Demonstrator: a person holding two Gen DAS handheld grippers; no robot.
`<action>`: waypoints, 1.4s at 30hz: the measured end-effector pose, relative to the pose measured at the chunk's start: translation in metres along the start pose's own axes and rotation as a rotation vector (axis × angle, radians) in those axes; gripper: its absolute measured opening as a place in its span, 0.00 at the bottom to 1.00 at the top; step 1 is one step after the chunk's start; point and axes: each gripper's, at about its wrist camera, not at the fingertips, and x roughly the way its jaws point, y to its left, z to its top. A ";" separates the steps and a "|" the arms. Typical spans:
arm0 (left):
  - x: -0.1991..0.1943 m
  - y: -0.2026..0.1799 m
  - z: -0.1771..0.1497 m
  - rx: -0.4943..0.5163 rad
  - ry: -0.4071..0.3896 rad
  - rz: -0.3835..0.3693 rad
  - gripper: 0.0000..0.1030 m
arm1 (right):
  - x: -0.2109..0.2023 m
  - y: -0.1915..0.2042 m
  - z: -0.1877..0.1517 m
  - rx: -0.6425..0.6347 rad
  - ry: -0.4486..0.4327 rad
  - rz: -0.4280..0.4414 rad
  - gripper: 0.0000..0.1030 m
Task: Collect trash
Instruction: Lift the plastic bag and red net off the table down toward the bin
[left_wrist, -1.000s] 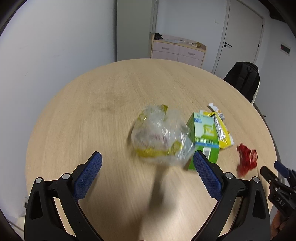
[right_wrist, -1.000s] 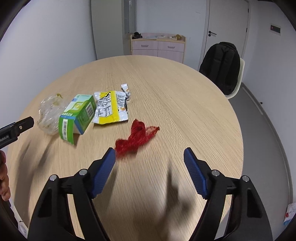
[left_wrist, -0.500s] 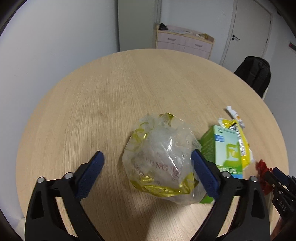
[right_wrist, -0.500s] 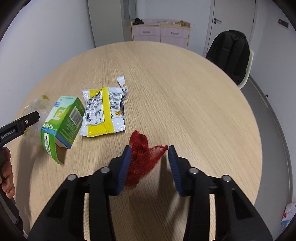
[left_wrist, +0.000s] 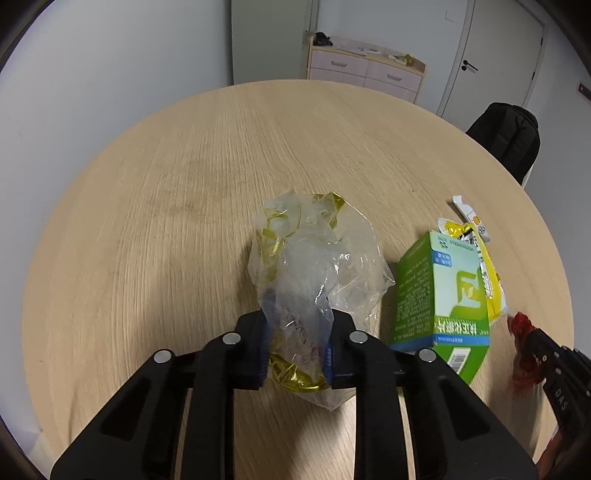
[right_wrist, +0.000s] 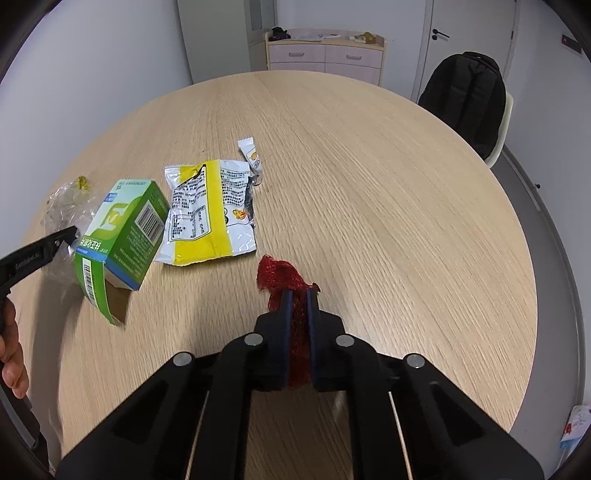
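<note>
My left gripper (left_wrist: 297, 328) is shut on a crumpled clear plastic bag (left_wrist: 314, 266) with yellow trim, which rests on the round wooden table (left_wrist: 184, 177). My right gripper (right_wrist: 297, 299) is shut on a red mesh net (right_wrist: 280, 277) near the table's middle front. Between them lie a green and white carton (right_wrist: 122, 236), a yellow and white snack wrapper (right_wrist: 210, 214) and a small white sachet (right_wrist: 251, 155). The carton (left_wrist: 443, 295) and the red net (left_wrist: 522, 350) also show in the left wrist view.
A black backpack (right_wrist: 469, 96) sits on a chair at the table's far right. A pink drawer cabinet (right_wrist: 325, 55) stands against the back wall beside a white door (right_wrist: 469, 37). The person's hand (right_wrist: 11, 358) shows at the left edge.
Both grippers have come down and closed. The left one has taken hold of the plastic bag; the right one has closed fully on the red net.
</note>
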 end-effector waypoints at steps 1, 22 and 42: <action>-0.002 -0.001 -0.002 0.005 -0.003 -0.002 0.18 | 0.000 -0.001 0.000 0.004 -0.002 0.002 0.05; -0.060 -0.006 -0.034 0.020 -0.040 -0.053 0.16 | -0.055 0.005 -0.010 -0.014 -0.075 0.042 0.04; -0.113 -0.013 -0.097 -0.018 -0.066 -0.058 0.16 | -0.104 0.008 -0.049 -0.042 -0.116 0.065 0.04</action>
